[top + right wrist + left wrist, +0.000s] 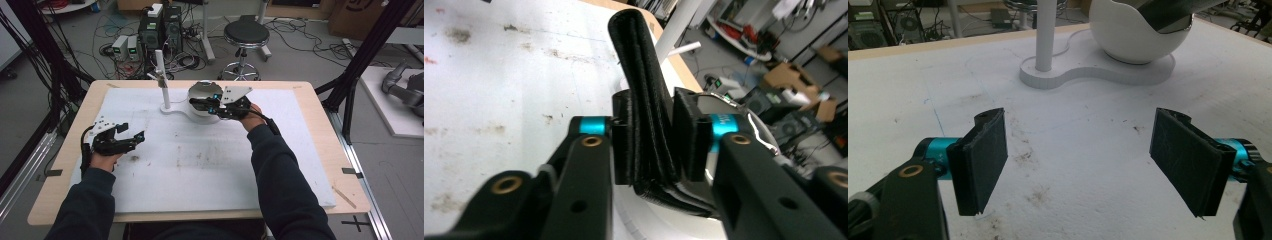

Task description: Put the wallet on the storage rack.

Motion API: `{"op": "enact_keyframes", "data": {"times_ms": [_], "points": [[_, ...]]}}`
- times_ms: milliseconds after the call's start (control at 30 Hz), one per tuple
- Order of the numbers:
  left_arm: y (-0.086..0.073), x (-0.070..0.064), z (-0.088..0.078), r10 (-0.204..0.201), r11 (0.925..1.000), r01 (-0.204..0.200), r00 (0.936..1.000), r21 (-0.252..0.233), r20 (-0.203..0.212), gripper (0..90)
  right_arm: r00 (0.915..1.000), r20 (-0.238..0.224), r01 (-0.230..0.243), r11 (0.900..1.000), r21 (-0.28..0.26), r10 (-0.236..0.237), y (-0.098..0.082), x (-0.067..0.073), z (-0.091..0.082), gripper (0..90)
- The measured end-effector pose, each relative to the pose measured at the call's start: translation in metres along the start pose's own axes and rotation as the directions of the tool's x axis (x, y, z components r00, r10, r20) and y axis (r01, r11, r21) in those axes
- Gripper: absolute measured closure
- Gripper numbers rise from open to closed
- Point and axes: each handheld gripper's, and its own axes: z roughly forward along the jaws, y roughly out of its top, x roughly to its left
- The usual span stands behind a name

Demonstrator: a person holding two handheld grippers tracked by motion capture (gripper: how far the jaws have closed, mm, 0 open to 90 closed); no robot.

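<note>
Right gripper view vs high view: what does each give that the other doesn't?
Right gripper view: close up, a black folded item pinched between the right gripper's jaws, its layered edge visible. High view: the left gripper, jaws open, over the white mat, and a stool beyond the table. Shared: the white bowl under the right gripper and the white post beside it.
</note>
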Motion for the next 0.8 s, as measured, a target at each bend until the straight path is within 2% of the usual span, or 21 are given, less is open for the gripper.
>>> {"op": "enact_keyframes", "data": {"times_ms": [67, 133, 167, 200, 300, 400, 600, 800], "points": [[0.0, 0.0, 0.0, -0.001, 1.0, 0.001, 1.0, 0.0, 0.001, 23.0, 0.9994, 0.0, -0.036, 0.999, 0.016, 0.036, 0.001, 0.0, 0.001, 61.0], [0.0, 0.0, 0.0, -0.002, 1.0, 0.002, 1.0, 0.0, -0.001, 23.0, 0.9952, 0.009, -0.098, 0.995, 0.022, 0.097, 0.002, 0.0, 0.0, 49.0], [0.0, 0.0, 0.0, -0.001, 1.0, 0.001, 1.0, -0.001, 0.0, 23.0, 0.9914, 0.011, -0.13, 0.991, 0.017, 0.13, 0.002, -0.001, -0.001, 46.1], [0.0, 0.0, 0.0, -0.001, 1.0, 0.001, 1.0, 0.0, -0.001, 23.0, 0.9867, 0.003, -0.163, 0.987, 0.01, 0.163, 0.002, -0.002, -0.003, 44.7], [0.0, 0.0, 0.0, -0.002, 1.0, 0.002, 1.0, -0.001, 0.0, 23.0, 0.9816, 0.008, -0.191, 0.981, 0.016, 0.191, 0.002, -0.005, -0.009, 42.4], [0.0, 0.0, 0.0, -0.003, 1.0, 0.003, 1.0, -0.001, 0.001, 23.0, 0.9729, -0.016, -0.23, 0.973, 0.027, 0.231, 0.001, -0.005, -0.013, 38.4], [0.0, -0.001, 0.001, 0.0, 1.0, 0.0, 1.0, 0.002, 0.001, 23.0, 0.9682, -0.026, -0.247, 0.967, 0.055, 0.249, 0.0, -0.005, -0.017, 36.7], [0.0, 0.0, 0.001, -0.002, 1.0, 0.002, 1.0, 0.001, 0.001, 22.9, 0.965, -0.054, -0.251, 0.964, 0.083, 0.256, 0.0, -0.003, -0.019, 33.0]]}}
